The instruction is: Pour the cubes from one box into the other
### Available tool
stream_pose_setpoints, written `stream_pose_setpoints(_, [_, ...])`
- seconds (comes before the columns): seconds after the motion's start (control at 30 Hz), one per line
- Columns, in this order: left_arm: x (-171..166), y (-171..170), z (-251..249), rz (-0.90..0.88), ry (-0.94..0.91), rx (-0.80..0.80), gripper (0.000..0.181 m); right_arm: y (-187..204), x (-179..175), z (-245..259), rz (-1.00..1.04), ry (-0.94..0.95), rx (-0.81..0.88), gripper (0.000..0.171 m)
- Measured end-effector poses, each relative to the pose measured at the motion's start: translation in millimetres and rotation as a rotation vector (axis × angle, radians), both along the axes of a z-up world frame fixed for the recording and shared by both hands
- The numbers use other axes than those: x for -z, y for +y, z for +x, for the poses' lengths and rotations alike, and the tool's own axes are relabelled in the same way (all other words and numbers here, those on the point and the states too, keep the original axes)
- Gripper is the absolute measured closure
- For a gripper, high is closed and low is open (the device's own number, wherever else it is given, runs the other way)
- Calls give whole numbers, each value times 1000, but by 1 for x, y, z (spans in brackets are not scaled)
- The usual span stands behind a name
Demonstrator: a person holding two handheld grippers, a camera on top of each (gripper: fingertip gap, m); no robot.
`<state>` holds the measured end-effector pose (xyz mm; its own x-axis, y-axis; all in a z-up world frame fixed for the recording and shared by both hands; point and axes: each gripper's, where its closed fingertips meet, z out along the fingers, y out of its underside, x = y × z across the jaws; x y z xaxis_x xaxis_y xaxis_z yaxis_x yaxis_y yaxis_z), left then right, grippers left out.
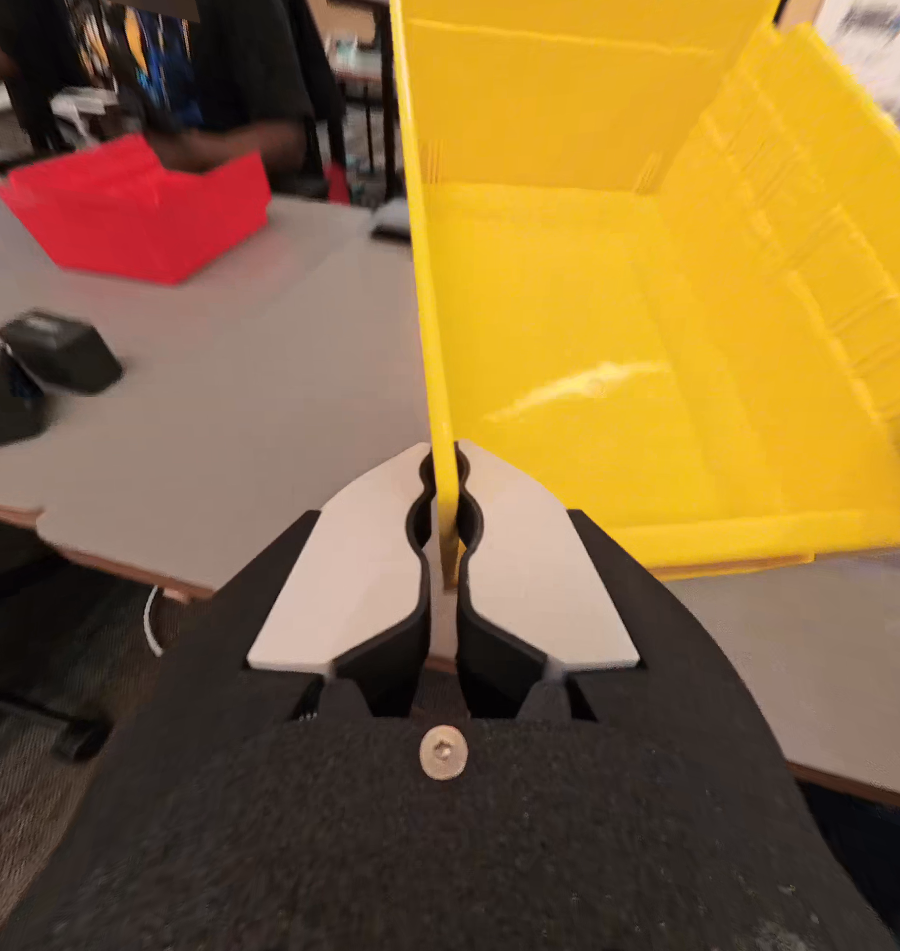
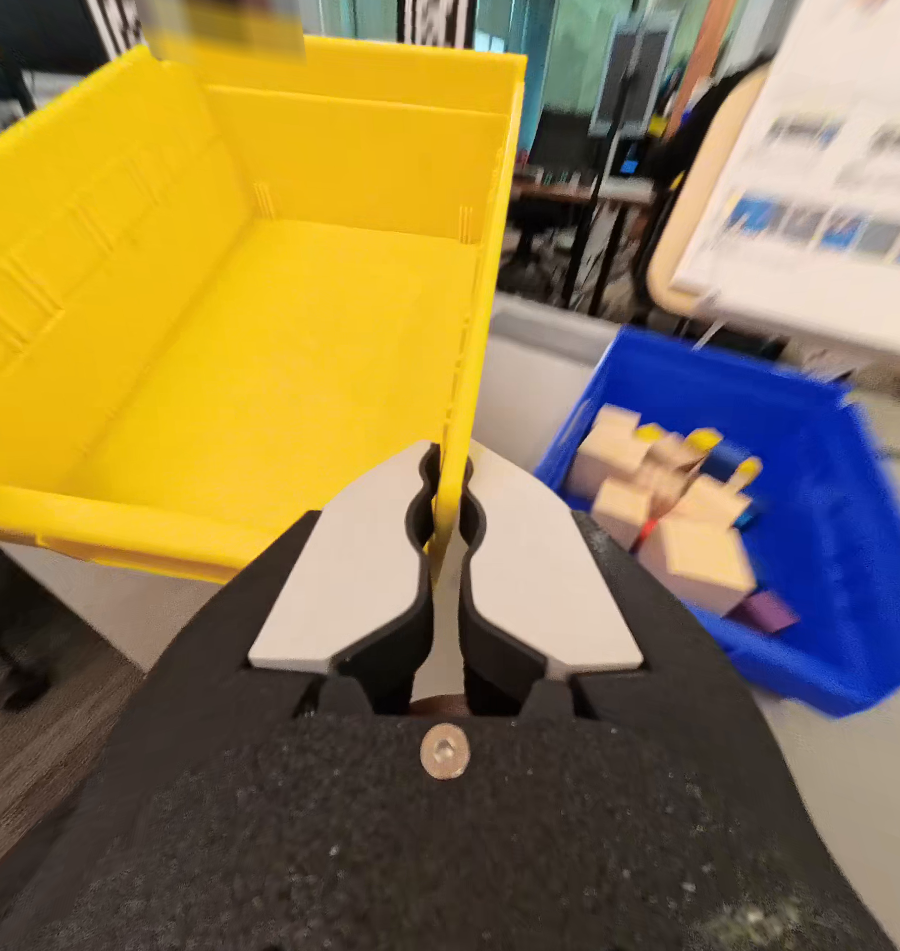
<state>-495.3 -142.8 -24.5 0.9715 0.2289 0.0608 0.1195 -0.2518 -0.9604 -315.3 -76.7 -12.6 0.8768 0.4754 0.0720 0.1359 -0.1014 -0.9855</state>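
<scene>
An empty yellow box is held between both grippers. My left gripper is shut on the box's left side wall, which runs up between its pads. My right gripper is shut on the right side wall of the same yellow box. A blue box stands on the table to the right of the yellow box, and several wooden and coloured cubes lie in it. No cubes show inside the yellow box.
A red box stands at the far left of the grey table. Two black objects lie at the table's left. A person stands behind the red box. A white poster board stands at the back right.
</scene>
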Motion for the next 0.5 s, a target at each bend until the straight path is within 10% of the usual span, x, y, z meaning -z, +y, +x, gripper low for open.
stream_pose_setpoints(0.27, [-99, 79, 162, 139, -22, 271, 178, 26, -128, 172, 200, -48, 241, 166])
stream_pose_setpoints(0.5, [-55, 145, 390, 28, -38, 461, 176, 74, -91, 397, 25, -59, 463, 168])
